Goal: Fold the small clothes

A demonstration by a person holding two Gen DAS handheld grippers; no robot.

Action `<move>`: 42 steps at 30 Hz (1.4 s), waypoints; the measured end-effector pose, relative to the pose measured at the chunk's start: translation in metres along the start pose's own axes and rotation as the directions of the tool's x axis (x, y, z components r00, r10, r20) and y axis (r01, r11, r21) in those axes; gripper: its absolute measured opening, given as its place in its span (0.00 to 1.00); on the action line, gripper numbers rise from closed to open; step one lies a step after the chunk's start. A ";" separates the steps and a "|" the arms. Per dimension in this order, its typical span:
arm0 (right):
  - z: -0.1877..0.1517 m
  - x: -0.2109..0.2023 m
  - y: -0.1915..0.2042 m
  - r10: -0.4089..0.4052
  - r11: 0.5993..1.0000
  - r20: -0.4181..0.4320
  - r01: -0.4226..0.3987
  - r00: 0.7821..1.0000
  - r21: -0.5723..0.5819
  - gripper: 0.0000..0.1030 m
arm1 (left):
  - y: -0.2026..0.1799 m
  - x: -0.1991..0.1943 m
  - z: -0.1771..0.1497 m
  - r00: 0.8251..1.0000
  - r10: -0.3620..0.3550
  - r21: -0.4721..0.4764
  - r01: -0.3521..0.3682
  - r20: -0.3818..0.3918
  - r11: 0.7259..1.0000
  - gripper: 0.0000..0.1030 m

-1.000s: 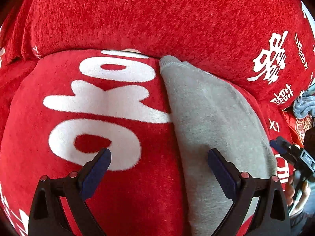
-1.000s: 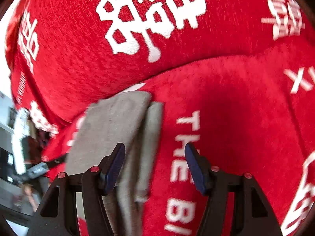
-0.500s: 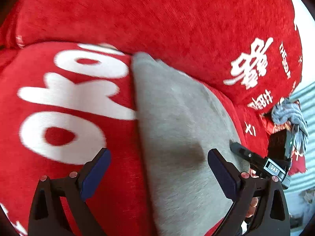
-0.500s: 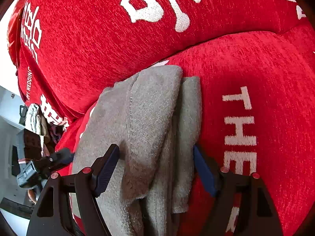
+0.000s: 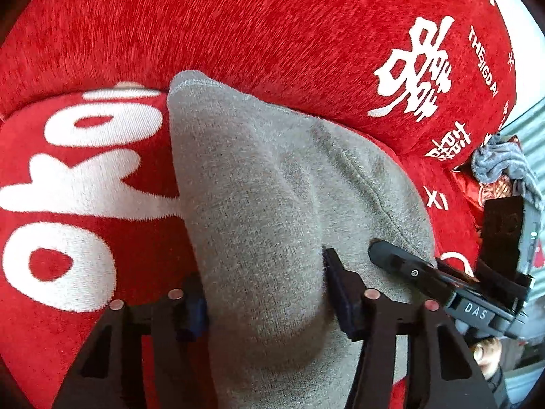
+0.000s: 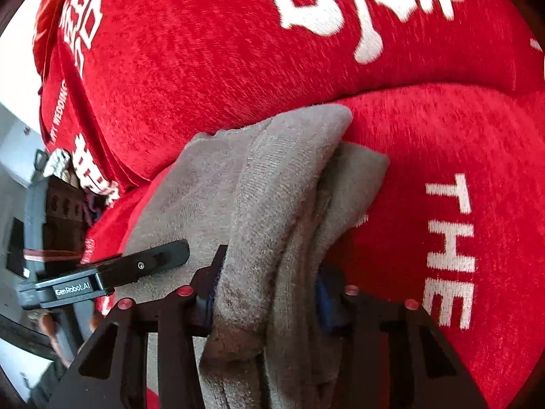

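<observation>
A small grey fleece garment lies on a red sofa seat with white lettering. My left gripper is shut on a thick fold at the garment's near left edge. My right gripper is shut on the bunched layers of the same garment at its right side. The right gripper also shows in the left wrist view, close beside the left one. The left gripper shows in the right wrist view.
The red sofa backrest rises right behind the garment. A grey-blue cloth and a red packet lie at the sofa's right end. A dark object sits past the sofa's edge in the right wrist view.
Both grippers have closed on the grey garment, which was only between their open jaws before. The garment's edges are now bunched up and lifted slightly.
</observation>
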State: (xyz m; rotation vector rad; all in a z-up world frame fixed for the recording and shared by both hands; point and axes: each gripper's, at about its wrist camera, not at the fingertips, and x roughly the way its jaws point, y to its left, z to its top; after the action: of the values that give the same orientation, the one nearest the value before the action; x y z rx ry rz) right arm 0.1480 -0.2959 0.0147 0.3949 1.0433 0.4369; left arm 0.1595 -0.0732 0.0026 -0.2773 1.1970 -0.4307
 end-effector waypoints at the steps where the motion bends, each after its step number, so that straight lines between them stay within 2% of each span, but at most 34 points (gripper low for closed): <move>1: 0.000 -0.001 0.004 -0.018 1.000 0.006 0.018 1.000 -0.014 0.43 | -0.005 -0.003 -0.001 1.000 0.018 0.015 -0.018 0.014 1.000 0.51; 5: -0.002 -0.009 0.018 -0.068 0.996 0.031 0.070 0.997 -0.053 0.41 | -0.012 -0.011 -0.003 0.998 0.049 0.039 -0.050 0.035 0.998 0.47; 25: -0.018 -0.022 0.039 -0.108 0.993 0.027 0.109 0.994 -0.046 0.40 | -0.015 -0.029 -0.026 0.995 0.095 0.041 -0.097 0.030 0.994 0.44; 42: -0.051 -0.037 0.052 -0.095 0.994 0.008 0.095 0.995 -0.055 0.40 | -0.014 -0.054 -0.063 0.995 0.101 0.033 -0.102 0.027 0.994 0.44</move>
State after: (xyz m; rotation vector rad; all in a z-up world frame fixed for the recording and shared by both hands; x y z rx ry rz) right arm 0.0779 -0.2655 0.0457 0.2954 1.0385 0.3785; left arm 0.0818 -0.0596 0.0321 -0.1914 1.1727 -0.3580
